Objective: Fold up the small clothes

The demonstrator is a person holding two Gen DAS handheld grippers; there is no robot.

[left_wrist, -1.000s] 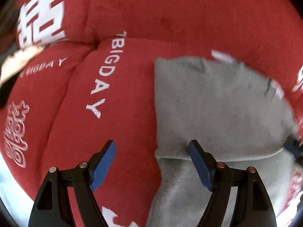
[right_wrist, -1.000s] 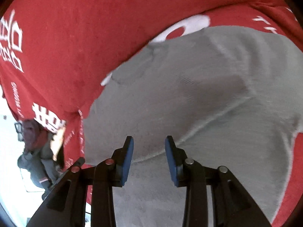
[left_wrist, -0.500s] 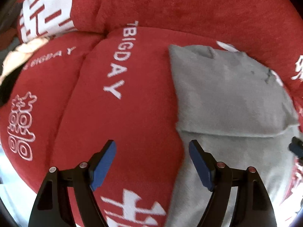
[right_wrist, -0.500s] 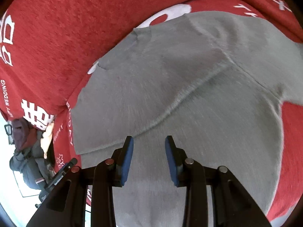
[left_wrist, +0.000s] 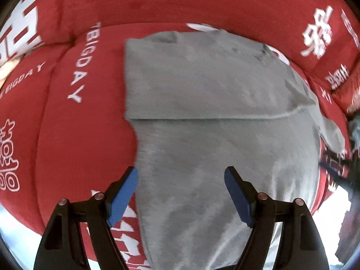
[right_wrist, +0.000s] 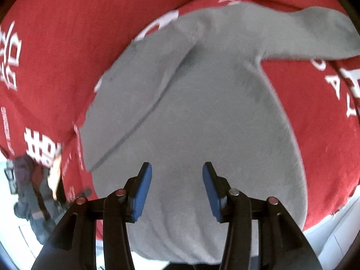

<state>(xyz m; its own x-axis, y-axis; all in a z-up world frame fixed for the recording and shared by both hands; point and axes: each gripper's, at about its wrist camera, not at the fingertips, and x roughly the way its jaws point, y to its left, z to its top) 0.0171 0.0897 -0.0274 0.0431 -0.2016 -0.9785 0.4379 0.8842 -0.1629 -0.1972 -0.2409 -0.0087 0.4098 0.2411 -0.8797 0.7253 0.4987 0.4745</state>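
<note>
A small grey long-sleeved top [left_wrist: 202, 135] lies flat on a red sofa seat. In the left wrist view one sleeve is folded across the chest, its lower edge a straight line. In the right wrist view the top [right_wrist: 202, 117] shows that folded sleeve at left and the other sleeve [right_wrist: 315, 38] spread out to the upper right. My left gripper [left_wrist: 181, 193] is open and empty above the top's lower left edge. My right gripper [right_wrist: 176, 191] is open and empty above the top's lower body.
The red sofa cover [left_wrist: 74, 112] has white lettering and a backrest [left_wrist: 180, 2] behind the top. The seat's front edge runs below both grippers. A person in dark clothes [right_wrist: 29, 191] shows at the lower left of the right wrist view.
Both grippers have pulled back and up from the top, so more of it shows. The left view has shifted right over the garment. The right jaws have opened wider.
</note>
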